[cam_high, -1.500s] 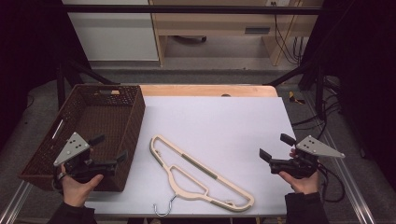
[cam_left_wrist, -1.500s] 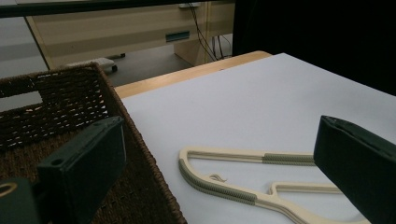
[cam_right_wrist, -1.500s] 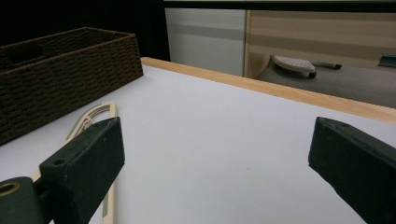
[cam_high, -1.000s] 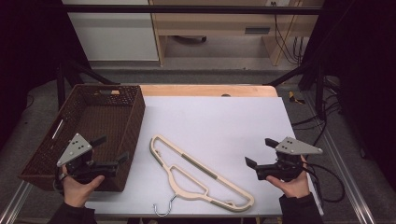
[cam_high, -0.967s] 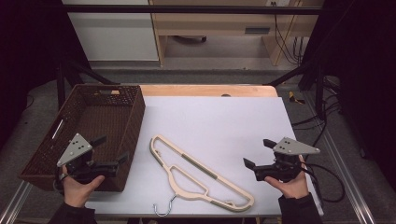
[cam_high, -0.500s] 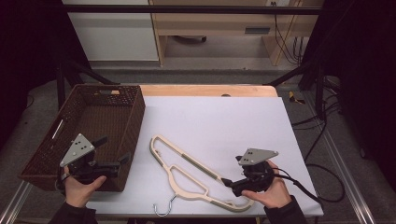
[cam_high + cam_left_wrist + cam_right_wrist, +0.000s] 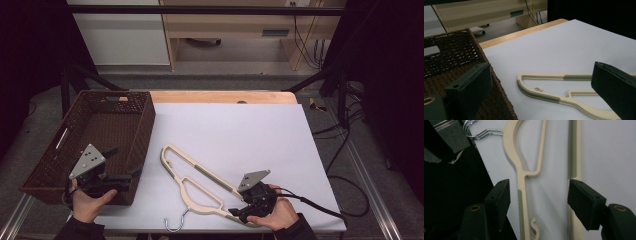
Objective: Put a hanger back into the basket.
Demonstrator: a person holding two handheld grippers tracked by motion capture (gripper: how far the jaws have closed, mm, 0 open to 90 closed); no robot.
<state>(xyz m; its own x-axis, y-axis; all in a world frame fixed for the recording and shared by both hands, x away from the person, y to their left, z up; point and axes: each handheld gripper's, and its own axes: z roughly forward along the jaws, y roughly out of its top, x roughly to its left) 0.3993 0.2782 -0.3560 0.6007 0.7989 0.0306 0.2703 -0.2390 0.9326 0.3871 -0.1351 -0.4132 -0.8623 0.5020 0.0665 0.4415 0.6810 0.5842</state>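
My right tongs (image 7: 239, 212) have just been closing, still parted, straddling two bars of the cream plastic coat hanger with a metal hook (image 7: 200, 185), pads not yet pressing. My left tongs (image 7: 131, 177) stand spread at the brown wicker basket (image 7: 52, 172), the hanger beyond them. White worktop (image 7: 240, 135), dark room around.

hanger (image 7: 200, 187): cream, grey-green ribbed strips, silver hook | basket (image 7: 107, 132): dark brown woven | table (image 7: 240, 135): white, light wood edge | gripper pads (image 7: 584, 200): black
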